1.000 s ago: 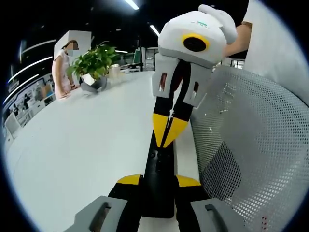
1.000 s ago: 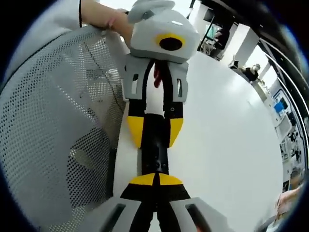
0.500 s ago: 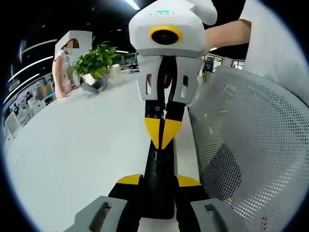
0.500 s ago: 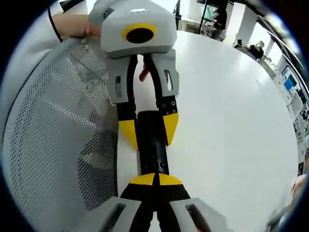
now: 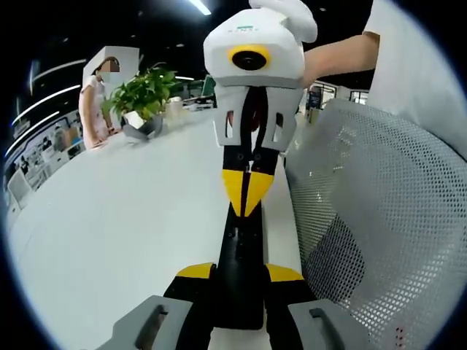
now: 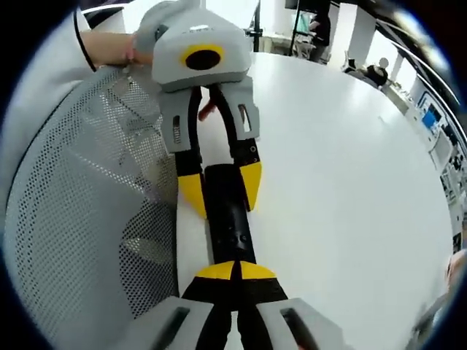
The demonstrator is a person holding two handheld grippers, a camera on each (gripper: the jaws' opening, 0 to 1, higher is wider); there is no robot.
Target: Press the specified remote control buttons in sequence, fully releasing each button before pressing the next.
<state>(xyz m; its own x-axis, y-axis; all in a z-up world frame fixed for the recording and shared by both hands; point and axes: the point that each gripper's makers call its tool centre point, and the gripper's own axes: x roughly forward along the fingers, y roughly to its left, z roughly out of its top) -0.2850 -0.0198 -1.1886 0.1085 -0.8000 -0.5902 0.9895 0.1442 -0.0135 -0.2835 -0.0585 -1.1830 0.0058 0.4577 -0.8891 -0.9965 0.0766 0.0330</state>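
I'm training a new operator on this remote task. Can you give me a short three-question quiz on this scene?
1. True or false: the left gripper has its jaws on either side of the remote.
2. The right gripper's jaws are: A) wide open, B) shut with tips together, C) holding a cup.
3. Fill in: beside the remote, at the table's edge, stands a mesh ____ back.

Key: 1 true; 2 B; 3 chair.
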